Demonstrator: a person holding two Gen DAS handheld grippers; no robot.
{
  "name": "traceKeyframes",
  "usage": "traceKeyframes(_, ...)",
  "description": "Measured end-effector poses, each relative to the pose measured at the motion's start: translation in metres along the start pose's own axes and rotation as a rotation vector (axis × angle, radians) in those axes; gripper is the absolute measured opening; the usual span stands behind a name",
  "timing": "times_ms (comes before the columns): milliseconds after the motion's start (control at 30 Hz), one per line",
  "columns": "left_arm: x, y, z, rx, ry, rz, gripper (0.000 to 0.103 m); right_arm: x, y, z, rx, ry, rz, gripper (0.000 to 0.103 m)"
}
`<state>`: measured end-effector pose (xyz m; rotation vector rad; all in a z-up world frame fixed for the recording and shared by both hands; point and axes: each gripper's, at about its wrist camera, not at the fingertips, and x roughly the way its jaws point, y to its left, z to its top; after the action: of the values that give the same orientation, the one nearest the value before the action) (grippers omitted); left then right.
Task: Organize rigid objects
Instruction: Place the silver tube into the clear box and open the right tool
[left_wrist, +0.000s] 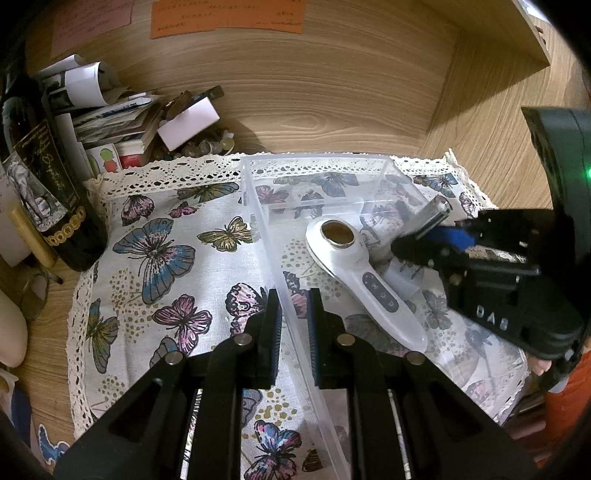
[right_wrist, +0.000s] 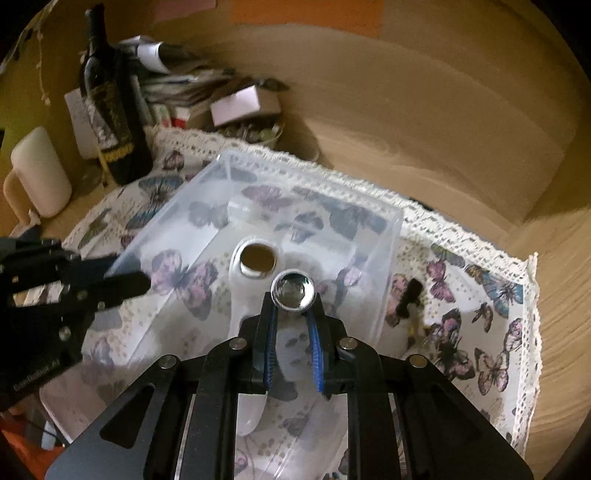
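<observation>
Home desk: butterfly cloth (left_wrist: 155, 258), wine bottle (left_wrist: 48, 192).

Both wrist cameras looked steeply down, close over the clear bin (left_wrist: 258, 221) – left from its side wall, right from above – sharing it.

The right claw (right_wrist: 293, 301) is clamped on a shiny metal tube (right_wrist: 293, 289), its round end facing the camera. Just beyond its tips, a white handheld device (right_wrist: 255, 275) lies inside a clear plastic box (right_wrist: 384, 258). The left claw (right_wrist: 127, 282) grips the box's wall, off to the left.
</observation>
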<state>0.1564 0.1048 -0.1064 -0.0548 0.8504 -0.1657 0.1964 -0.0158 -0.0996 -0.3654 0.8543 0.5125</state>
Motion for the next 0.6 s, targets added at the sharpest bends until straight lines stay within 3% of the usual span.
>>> traceKeyframes(200,0.0,0.0,0.0,0.001,0.0,0.004,0.012,-0.002,0.004,-0.01,-0.008,0.016,0.009,0.015)
traceKeyframes(433,0.0,0.0,0.0,0.001,0.0,0.007,0.012,-0.011,0.007,-0.021,-0.009,0.027,0.031,0.031)
traceKeyframes(600,0.0,0.0,0.0,0.002,-0.001,0.01,0.012,-0.022,0.009,-0.025,-0.014,0.011,0.027,0.032)
